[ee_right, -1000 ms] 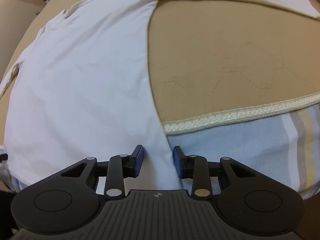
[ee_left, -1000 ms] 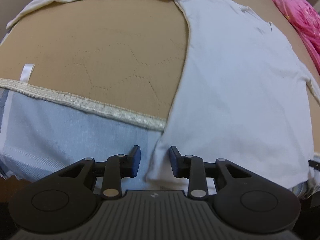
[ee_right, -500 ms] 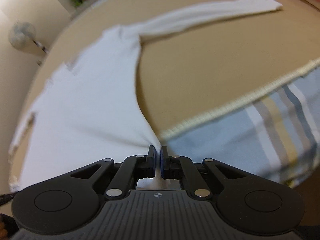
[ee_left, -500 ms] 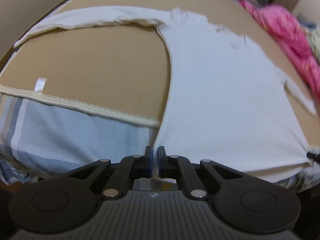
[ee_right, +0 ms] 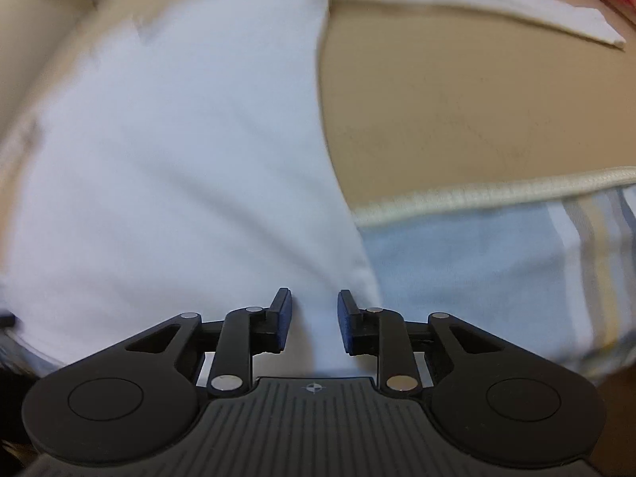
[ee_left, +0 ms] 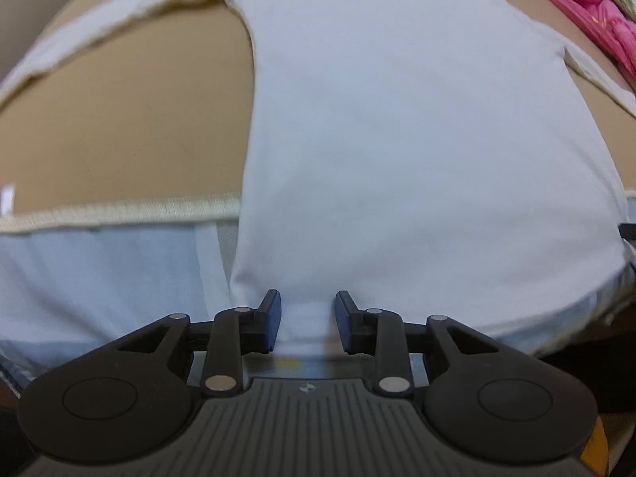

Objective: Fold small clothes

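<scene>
The white long-sleeved top [ee_left: 417, 139] is lying flat, chest down or up I cannot tell, on a tan quilted mat [ee_left: 119, 127] with a cream braided edge [ee_left: 119, 208], its hem hanging toward me over a pale blue striped sheet [ee_left: 99, 278]. It is looking thin, soft and light, a limp knit that would sag and wrinkle wherever it is lifted, so the two hem corners seem the sensible places to pinch. The left gripper [ee_left: 308, 324] is sitting at the hem with jaws apart, cloth between them but not pinched. Further right, the right gripper [ee_right: 314, 320] is doing likewise, jaws apart over the other corner. A sleeve [ee_right: 497, 4] is stretching out beyond; pink fabric [ee_left: 588, 12] is bunching at the far edge.
</scene>
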Tool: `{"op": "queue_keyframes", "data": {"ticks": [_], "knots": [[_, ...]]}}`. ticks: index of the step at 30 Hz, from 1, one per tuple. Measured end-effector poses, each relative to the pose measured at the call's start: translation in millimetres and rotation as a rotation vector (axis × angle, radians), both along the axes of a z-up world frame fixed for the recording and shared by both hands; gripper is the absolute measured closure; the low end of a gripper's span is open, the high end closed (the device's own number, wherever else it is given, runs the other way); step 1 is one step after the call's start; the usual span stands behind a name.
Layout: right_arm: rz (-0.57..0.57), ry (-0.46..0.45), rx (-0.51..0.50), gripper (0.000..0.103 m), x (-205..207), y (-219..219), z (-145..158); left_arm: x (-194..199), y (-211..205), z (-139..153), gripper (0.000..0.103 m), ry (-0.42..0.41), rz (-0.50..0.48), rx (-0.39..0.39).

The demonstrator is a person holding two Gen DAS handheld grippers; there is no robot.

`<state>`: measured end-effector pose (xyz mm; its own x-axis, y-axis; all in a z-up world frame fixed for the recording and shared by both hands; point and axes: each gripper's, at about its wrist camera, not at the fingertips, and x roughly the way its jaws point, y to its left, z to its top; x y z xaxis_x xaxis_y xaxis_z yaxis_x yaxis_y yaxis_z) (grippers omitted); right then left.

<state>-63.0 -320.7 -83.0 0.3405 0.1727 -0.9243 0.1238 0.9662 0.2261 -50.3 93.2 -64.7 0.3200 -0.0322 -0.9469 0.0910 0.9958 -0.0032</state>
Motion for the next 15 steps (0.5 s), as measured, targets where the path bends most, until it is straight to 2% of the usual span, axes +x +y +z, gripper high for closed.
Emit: {"op": "queue_keyframes", "data": {"ticks": [1,2,3,5,7,8,12,15], "knots": [[-0.006,-0.015,-0.003,0.076,1.6,0.9,3.2,-0.1,-0.8,6.9,0.069,-0.033,0.001,-0.018],[-0.014,-0.048,0.01,0.075,4.4,1.4,8.9,-0.5,-0.6,14.2,0.063,-0.069,0.005,-0.045],[-0.018,-0.079,0.019,0.07,4.9,0.5,14.7,0.2,-0.4,17.3,0.052,-0.087,0.012,-0.056],[-0.029,-0.084,-0.01,0.065,6.9,-0.4,16.4,3.6,-2.9,12.9,0.043,-0.074,0.023,-0.021],[-0.025,-0.042,-0.057,0.065,7.8,6.7,11.7,7.5,-7.9,-0.7,0.044,-0.014,0.021,0.056],[-0.033,-0.05,-0.072,0.065,10.1,8.2,12.9,8.9,-8.8,-0.7,0.044,-0.021,0.031,0.074],[-0.101,-0.169,-0.087,0.061,10.6,6.1,34.8,7.4,-12.4,21.2,0.042,-0.134,0.042,0.062],[-0.153,-0.236,-0.054,0.059,13.0,3.8,48.3,7.6,-15.0,28.6,0.041,-0.173,0.039,0.055]]}}
